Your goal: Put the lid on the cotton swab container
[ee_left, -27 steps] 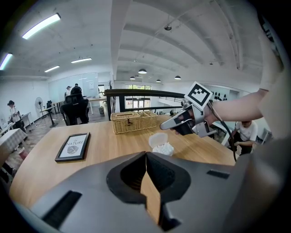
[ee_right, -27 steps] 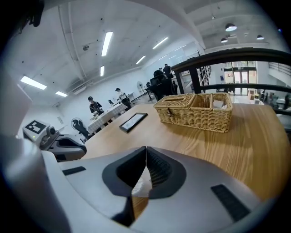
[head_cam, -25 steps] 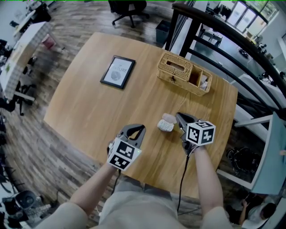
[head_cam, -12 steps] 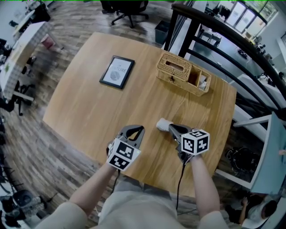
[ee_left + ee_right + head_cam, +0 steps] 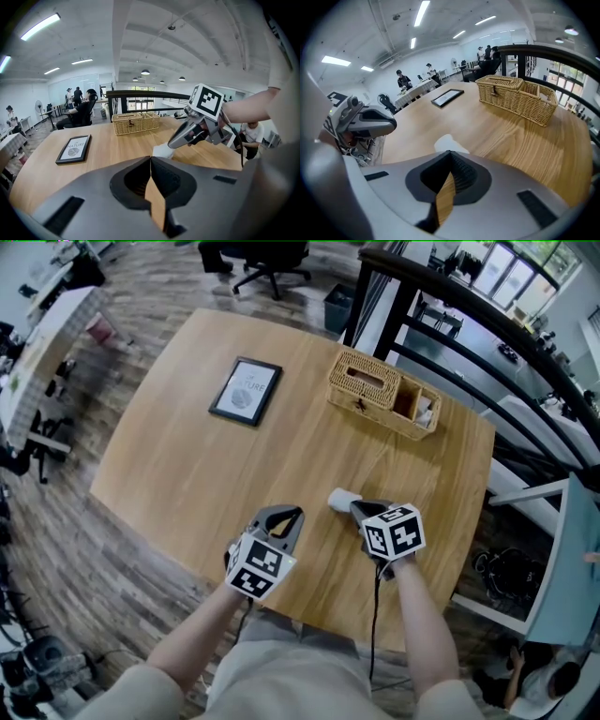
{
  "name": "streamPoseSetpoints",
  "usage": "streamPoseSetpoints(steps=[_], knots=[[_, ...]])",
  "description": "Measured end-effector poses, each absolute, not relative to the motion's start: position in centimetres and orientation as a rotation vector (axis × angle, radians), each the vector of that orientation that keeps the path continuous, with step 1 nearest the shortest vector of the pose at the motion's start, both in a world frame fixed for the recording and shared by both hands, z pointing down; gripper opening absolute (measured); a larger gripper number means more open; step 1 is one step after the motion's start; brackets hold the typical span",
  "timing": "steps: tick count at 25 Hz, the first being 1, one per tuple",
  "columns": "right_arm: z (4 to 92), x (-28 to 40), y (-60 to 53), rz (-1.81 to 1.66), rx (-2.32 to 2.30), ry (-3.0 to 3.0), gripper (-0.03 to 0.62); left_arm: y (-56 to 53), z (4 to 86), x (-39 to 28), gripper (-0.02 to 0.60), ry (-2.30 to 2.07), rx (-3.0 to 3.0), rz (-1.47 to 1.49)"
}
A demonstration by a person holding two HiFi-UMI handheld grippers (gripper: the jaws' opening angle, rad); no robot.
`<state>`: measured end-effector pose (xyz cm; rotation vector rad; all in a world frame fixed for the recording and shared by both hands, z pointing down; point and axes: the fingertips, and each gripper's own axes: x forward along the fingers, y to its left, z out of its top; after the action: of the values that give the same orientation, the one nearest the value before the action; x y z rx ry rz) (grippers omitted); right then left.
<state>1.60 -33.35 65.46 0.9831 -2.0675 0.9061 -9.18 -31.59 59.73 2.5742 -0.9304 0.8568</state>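
- Cotton swab container (image 5: 343, 500) – a small white thing on the wooden table (image 5: 187, 456), near the person's edge and a bit right of centre. Can't tell the lid apart from the body in any view.
- Right gripper (image 5: 359, 510): fingers together, tips meeting, nothing btwn them. In the right gripper view the white container shows just beyond the tips; touching or not – can't tell.
- Left gripper (image 5: 281, 517): fingers also together w/ nothing held. It sits over the table to the left of the container, apart from it, and points roughly the same way as the right one.
- Left gripper view: the container lies ahead on the table w/ the right gripper's tips coming down right at it.
- Wicker basket (image 5: 384, 393) stands at the far right of the table, well apart from the container.
- Framed picture (image 5: 247, 391) lies flat at far left-centre.
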Motion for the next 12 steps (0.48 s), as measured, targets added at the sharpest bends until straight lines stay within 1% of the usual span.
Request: streamPoseSetpoints(steps=[7,12], knots=[[65.1,2.0,-32.4,0.938,1.047,-2.115,0.026,-30.2,58.0,-8.6,0.023,-0.916,2.6,0.844],[61.9,2.0,-31.1,0.849,1.107,-2.152,0.026,-30.1,54.8,-9.0,0.023,-0.954,2.645,0.828]])
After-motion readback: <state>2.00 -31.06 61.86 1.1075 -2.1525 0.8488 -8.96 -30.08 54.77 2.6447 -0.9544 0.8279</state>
